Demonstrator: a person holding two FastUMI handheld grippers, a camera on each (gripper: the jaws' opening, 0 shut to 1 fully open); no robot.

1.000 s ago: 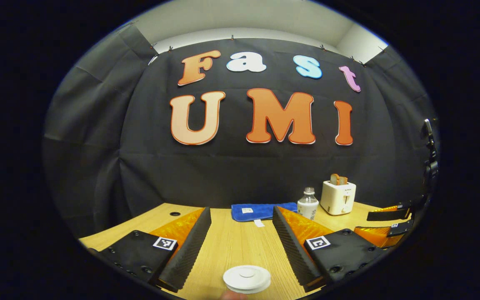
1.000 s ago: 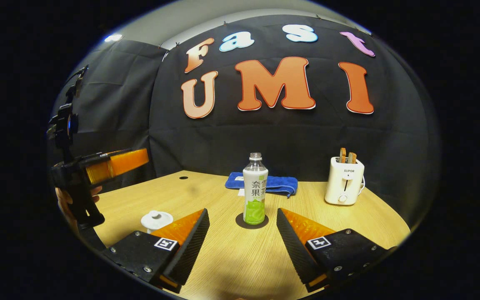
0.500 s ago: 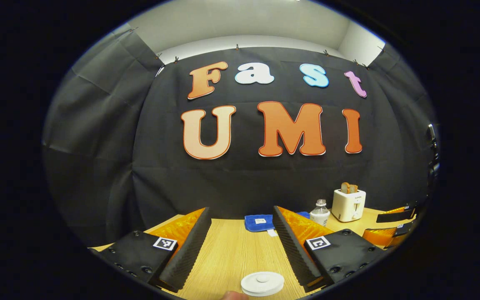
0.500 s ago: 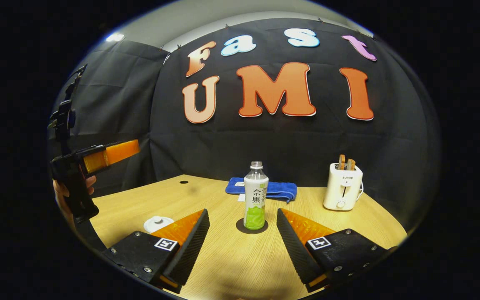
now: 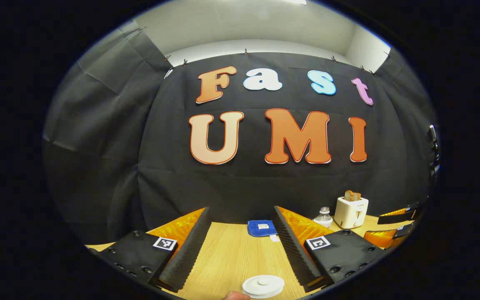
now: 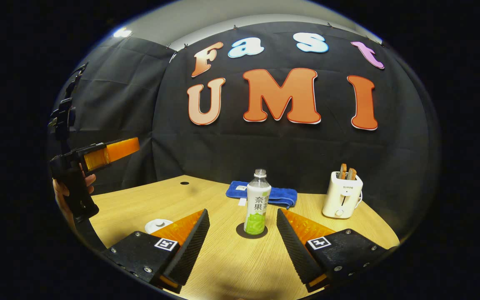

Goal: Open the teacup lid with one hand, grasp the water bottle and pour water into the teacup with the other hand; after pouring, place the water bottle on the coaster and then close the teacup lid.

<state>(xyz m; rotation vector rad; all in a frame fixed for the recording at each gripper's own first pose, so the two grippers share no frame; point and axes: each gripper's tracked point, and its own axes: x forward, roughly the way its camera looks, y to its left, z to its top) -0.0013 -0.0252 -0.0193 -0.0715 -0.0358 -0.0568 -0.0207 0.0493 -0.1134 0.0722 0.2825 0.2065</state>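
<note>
In the right gripper view, the right gripper point(image 6: 243, 233) is held wide apart and empty above the light wooden table point(image 6: 223, 266), with the clear plastic water bottle with a green-and-white label point(image 6: 256, 203) standing upright on the round dark coaster point(image 6: 242, 230) at 12 o'clock from its fingers, well short of them. The white round teacup lid point(image 6: 158, 226) sits at 10 o'clock beside its left finger, and the blue folded cloth point(image 6: 281, 195) and white toaster point(image 6: 341, 199) lie at 12 and 2 o'clock behind the bottle. In the left gripper view, the left gripper point(image 5: 242, 231) is likewise spread wide and grips nothing, raised above the lid at 6 o'clock, the cup body under the lid being out of sight
</note>
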